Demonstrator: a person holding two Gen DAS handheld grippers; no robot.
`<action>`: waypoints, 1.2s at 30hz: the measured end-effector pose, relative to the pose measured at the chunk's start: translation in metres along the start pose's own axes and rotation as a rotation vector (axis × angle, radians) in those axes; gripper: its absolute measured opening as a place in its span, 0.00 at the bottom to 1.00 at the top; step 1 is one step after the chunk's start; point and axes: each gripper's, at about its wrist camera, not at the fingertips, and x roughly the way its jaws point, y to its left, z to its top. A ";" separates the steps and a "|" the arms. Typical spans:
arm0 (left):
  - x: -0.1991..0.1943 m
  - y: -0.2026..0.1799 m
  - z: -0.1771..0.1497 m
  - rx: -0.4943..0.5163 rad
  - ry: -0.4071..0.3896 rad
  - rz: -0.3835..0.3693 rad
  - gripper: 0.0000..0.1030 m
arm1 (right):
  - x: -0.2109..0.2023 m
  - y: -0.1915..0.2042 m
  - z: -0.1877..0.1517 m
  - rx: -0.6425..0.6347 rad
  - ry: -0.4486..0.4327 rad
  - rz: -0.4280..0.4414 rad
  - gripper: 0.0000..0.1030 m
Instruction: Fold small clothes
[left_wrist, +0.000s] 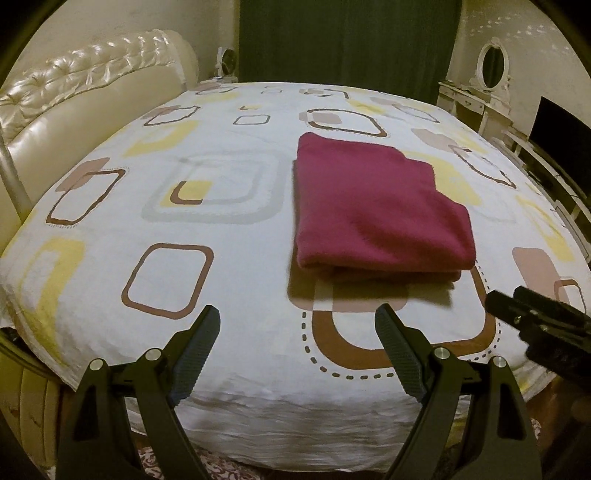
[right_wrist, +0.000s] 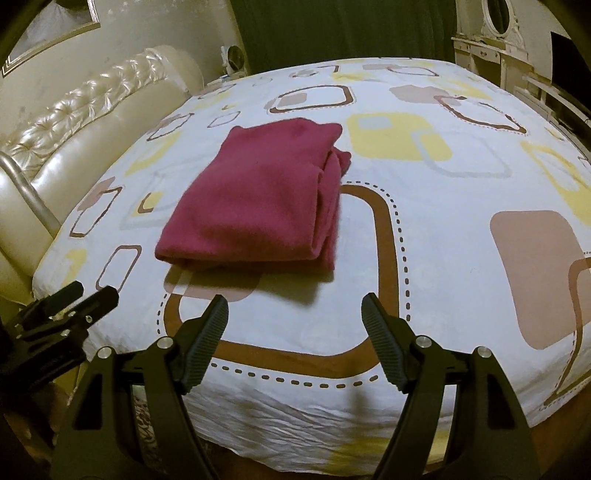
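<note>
Magenta garment (left_wrist: 380, 206) seen folded flat on patterned bedsheet (left_wrist: 229, 236). Left gripper (left_wrist: 297, 328) held clear of it, jaws apart, nothing between. Right gripper (left_wrist: 517, 306) glimpsed at right edge.

Bed (left_wrist: 236, 373) with white sheet, brown and yellow square print. One folded magenta cloth (left_wrist: 373, 206) lies flat on it, near front edge.

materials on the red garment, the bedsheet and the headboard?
Magenta garment: looks like fleece or brushed knit; fuzzy matte nap, thick soft folds. Bedsheet: thin woven fabric, probably cotton or a blend; matte, fine wrinkles, printed squares. Headboard: cream leather or faux leather, can't tell which; glossy highlights, button tufting.
</note>
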 end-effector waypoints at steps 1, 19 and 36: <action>-0.001 -0.001 0.000 0.001 -0.003 -0.001 0.82 | 0.001 0.000 -0.001 0.000 0.003 0.000 0.72; -0.002 0.000 0.002 -0.016 -0.003 -0.001 0.83 | 0.000 0.007 -0.004 -0.031 0.001 0.004 0.72; -0.004 -0.002 0.000 -0.017 0.016 -0.021 0.89 | 0.000 0.008 -0.004 -0.035 0.006 0.007 0.72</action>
